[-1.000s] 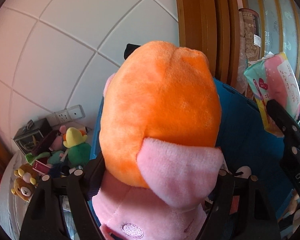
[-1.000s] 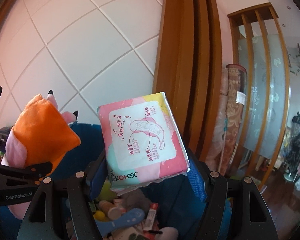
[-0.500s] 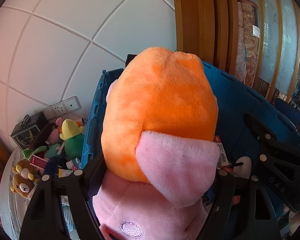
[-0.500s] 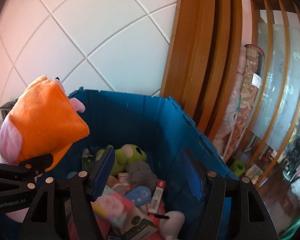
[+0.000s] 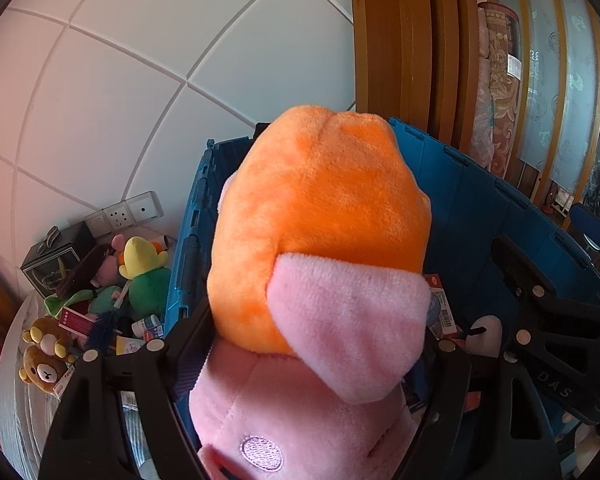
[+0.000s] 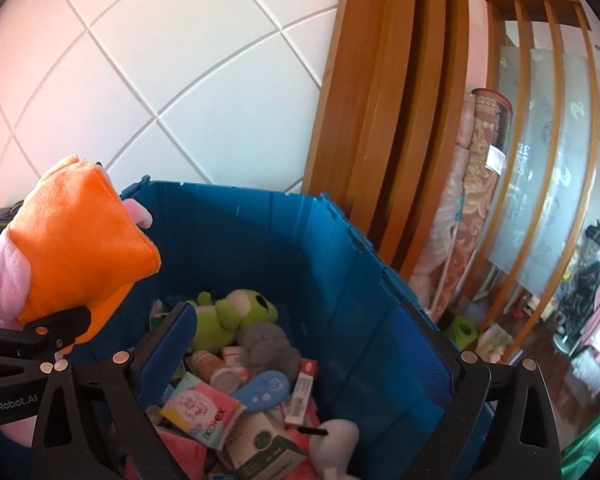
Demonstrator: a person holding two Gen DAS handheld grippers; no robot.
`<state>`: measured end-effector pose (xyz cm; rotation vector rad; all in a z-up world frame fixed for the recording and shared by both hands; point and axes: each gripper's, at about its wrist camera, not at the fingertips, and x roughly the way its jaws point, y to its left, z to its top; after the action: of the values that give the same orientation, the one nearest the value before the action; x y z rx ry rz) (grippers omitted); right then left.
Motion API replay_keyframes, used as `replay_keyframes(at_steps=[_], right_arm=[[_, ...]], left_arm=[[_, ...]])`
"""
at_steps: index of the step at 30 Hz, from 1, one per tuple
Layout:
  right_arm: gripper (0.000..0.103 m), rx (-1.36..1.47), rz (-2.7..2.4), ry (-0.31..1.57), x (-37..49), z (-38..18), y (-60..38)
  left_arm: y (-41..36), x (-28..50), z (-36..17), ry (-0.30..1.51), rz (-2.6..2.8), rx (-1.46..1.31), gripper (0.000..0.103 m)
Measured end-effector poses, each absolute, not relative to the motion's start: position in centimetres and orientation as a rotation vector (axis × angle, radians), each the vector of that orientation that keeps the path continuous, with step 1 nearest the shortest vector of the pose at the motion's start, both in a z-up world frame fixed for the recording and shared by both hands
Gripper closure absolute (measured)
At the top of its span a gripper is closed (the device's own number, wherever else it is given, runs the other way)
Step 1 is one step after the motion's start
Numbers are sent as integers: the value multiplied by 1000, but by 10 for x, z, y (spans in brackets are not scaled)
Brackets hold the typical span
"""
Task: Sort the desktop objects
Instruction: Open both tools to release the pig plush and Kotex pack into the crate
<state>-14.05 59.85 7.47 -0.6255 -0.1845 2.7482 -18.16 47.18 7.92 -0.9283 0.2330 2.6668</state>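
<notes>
Orange-pink plush pig (image 5: pixel 320 280) clamped in left tool (image 5: pixel 300 354) over blue crate (image 6: pixel 260 240); right tool (image 6: pixel 312 354) just opened wide, empty. Clear the rim before releasing.

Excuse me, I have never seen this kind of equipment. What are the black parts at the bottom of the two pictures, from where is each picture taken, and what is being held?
No robot here: a person holds a pair of tongs in each hand, and each carries a camera looking forward along its fingers.

In the left view, the left tongs grip an orange and pink plush toy above a blue crate. More plush toys lie on the surface beside the crate.

In the right view, the right tongs are empty: their jaws have just been opening, and a pink Kotex pack lies in the crate among other items.
</notes>
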Motion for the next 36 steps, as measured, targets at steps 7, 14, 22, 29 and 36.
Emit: replay_keyframes(at_steps=[7, 14, 22, 29, 36], right_arm=[[2, -613, 2752, -164, -140, 74, 603], [0, -603, 2767, -138, -138, 75, 605], [0, -600, 2769, -141, -138, 74, 604], [0, -600, 2772, -137, -137, 74, 604], [0, -606, 2768, -139, -138, 74, 604]], left_arm=[[474, -179, 79, 269, 2654, -917, 24], [458, -173, 88, 123, 2669, -824, 18], [461, -175, 85, 148, 2667, -857, 18], [468, -170, 85, 208, 2667, -839, 18], [462, -167, 87, 197, 2672, -826, 18]])
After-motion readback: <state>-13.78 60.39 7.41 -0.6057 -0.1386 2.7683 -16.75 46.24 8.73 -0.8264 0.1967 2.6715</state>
